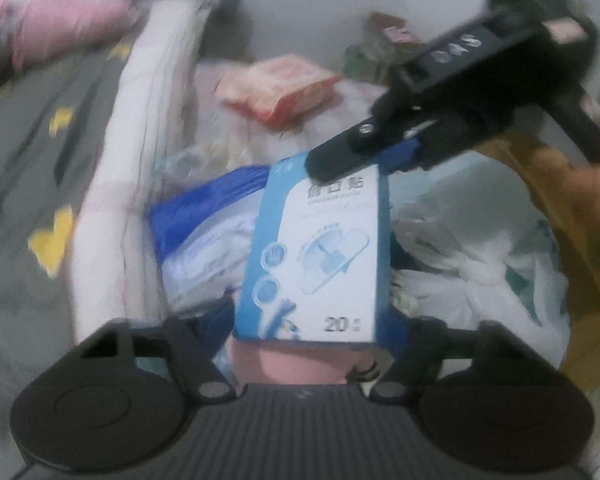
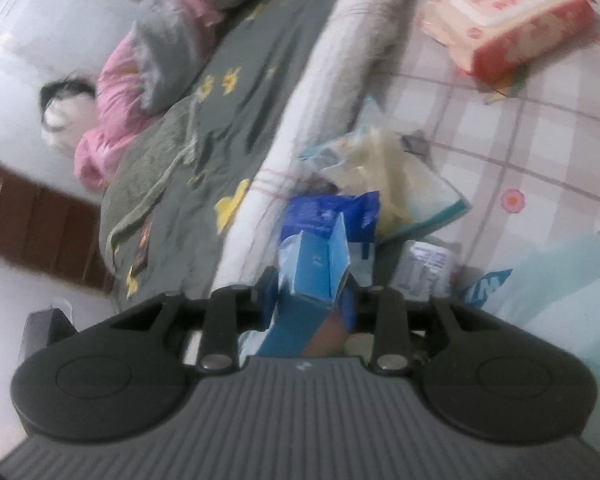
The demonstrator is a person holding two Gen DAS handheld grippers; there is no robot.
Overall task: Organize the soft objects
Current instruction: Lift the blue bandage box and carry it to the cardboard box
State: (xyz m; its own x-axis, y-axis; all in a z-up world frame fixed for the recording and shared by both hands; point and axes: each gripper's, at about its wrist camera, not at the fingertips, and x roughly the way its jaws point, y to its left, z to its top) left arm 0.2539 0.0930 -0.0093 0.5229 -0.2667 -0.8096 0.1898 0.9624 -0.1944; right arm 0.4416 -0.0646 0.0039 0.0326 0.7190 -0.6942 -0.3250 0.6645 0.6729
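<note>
I hold the blue box between both tongs, seemingly handing over: right tongs pinch its top, left tongs straddle its base, grip unclear in blur.

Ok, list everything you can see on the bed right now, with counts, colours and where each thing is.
Bandage box: one, blue and white, between both grippers.
Wet-wipes pack: one, red and cream, far on the checked sheet.
Blue plastic bag: one, behind the box.
Clear packet: one, yellowish, beside the blue bag.
Quilt: one, grey with yellow shapes, left.
Pink bedding: one heap, far left.
Left gripper: black, around the box's lower end.
Right gripper: black, on the box's top end.
</note>
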